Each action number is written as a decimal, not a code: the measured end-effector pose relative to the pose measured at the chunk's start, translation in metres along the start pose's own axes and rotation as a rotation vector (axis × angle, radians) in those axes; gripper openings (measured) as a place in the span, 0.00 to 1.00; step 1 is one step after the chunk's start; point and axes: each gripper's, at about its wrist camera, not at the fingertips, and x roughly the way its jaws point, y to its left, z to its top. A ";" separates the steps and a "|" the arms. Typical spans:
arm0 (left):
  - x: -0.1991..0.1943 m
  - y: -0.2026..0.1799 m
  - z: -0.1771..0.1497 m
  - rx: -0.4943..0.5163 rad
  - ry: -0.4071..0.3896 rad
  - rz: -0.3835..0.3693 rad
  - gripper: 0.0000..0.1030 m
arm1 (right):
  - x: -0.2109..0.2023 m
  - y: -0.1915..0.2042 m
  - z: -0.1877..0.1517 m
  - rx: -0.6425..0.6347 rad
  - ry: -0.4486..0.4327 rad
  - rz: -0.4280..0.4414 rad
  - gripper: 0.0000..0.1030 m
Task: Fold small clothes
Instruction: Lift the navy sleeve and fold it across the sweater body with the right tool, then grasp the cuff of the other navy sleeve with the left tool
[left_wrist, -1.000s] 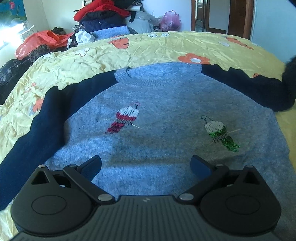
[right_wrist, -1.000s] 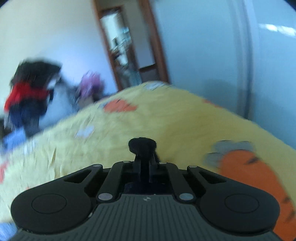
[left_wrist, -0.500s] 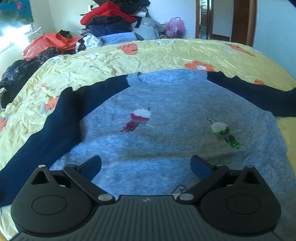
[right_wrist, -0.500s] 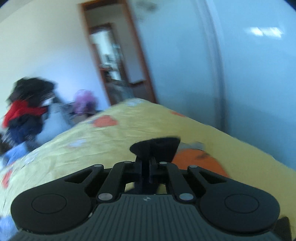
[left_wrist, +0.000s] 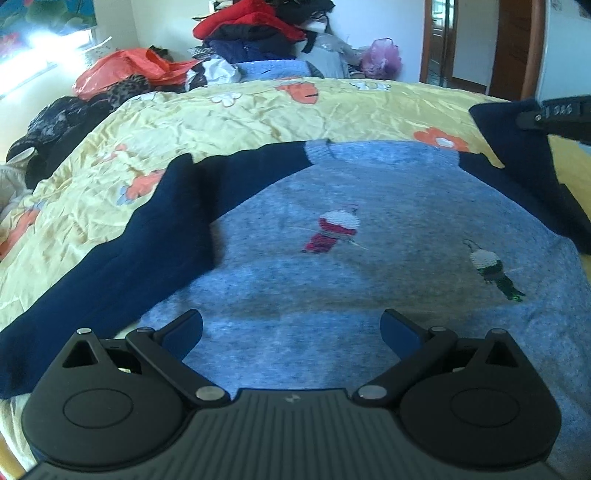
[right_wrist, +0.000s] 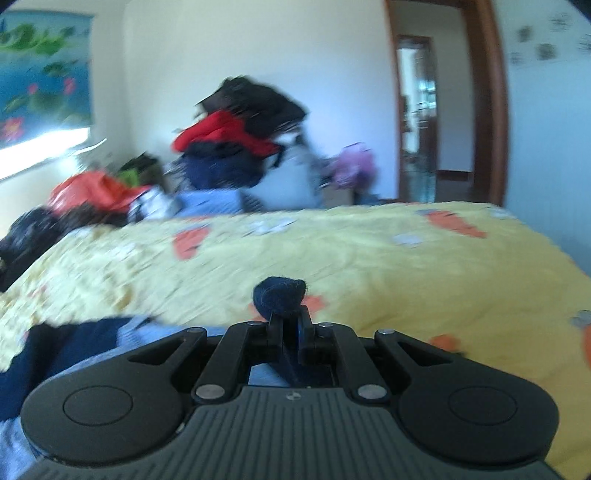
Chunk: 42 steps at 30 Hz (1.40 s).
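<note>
I see the sweater (left_wrist: 369, 266) lying flat, front up, on the bed (left_wrist: 258, 118), which wears a crinkled yellow cover printed with orange carrots and pale flowers. The sweater is grey-blue with navy sleeves and two small sequinned birds on the chest. My left gripper (left_wrist: 291, 328) hovers over the sweater's lower hem, its fingers spread wide with nothing between them. My right gripper (right_wrist: 290, 325) has its fingers pinched together on the right sleeve (right_wrist: 279, 295), a navy tuft poking out past the tips; from the left wrist camera that sleeve (left_wrist: 517, 155) is lifted off the bed beside the sweater's collar. The other sleeve lies spread on the cover beside the sweater's body. Beyond the sweater, past the bed's far edge, a heap of clothes (left_wrist: 255, 33) is piled against a pale wall, with an orange-red bag (left_wrist: 125, 70) next to it and a wood-framed doorway (right_wrist: 443, 110) off to the side.
</note>
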 end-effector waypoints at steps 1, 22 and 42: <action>0.001 0.002 0.000 -0.005 0.002 0.003 1.00 | -0.015 0.014 -0.005 -0.020 0.001 0.003 0.14; 0.007 0.023 -0.008 -0.042 0.015 0.033 1.00 | 0.002 0.110 -0.026 -0.165 0.052 0.108 0.14; 0.005 0.038 -0.015 -0.069 0.029 0.064 1.00 | 0.038 0.161 -0.052 -0.254 0.222 0.221 0.41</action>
